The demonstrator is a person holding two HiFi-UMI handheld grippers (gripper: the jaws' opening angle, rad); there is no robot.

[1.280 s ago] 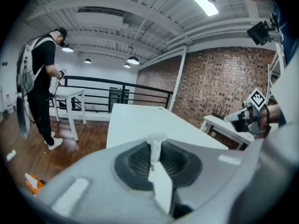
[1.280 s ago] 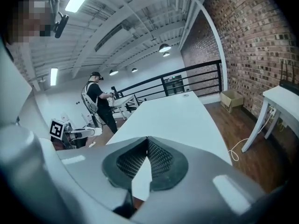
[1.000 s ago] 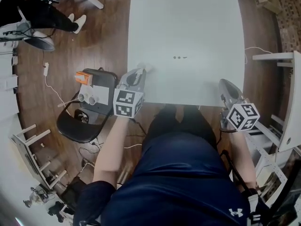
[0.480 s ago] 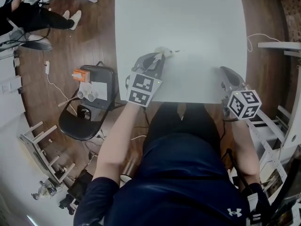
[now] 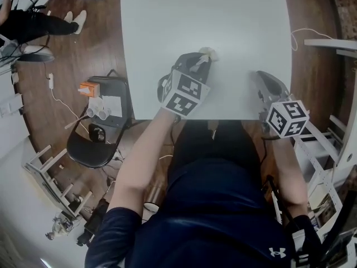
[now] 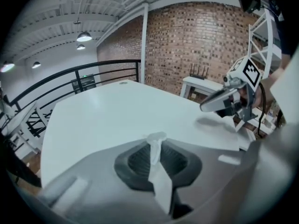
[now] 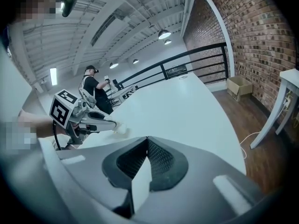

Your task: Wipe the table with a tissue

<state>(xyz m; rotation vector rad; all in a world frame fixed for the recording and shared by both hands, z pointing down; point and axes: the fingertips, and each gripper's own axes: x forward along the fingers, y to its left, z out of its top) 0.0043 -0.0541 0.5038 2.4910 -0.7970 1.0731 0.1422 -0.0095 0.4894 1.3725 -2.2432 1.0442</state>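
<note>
A small crumpled white tissue (image 5: 210,53) rests on the white table (image 5: 167,15), pinched at the tip of my left gripper (image 5: 203,58). The left gripper view shows the jaws shut on the tissue (image 6: 156,139), a strip of it running back between them. My right gripper (image 5: 260,75) hovers over the table's near right corner, jaws shut with nothing between them (image 7: 147,140). From the right gripper view, the left gripper (image 7: 86,120) presses the tissue (image 7: 120,129) onto the tabletop.
A black chair (image 5: 97,144) with an orange object (image 5: 88,88) and small cups stands left of the table. A person (image 5: 33,24) is at the far left. White shelving (image 5: 334,43) and a cable (image 5: 298,35) lie to the right.
My left gripper has moved forward and rightward from the table's near edge onto the tabletop with the tissue. The small dark specks seen earlier no longer show. The right gripper has barely moved.
</note>
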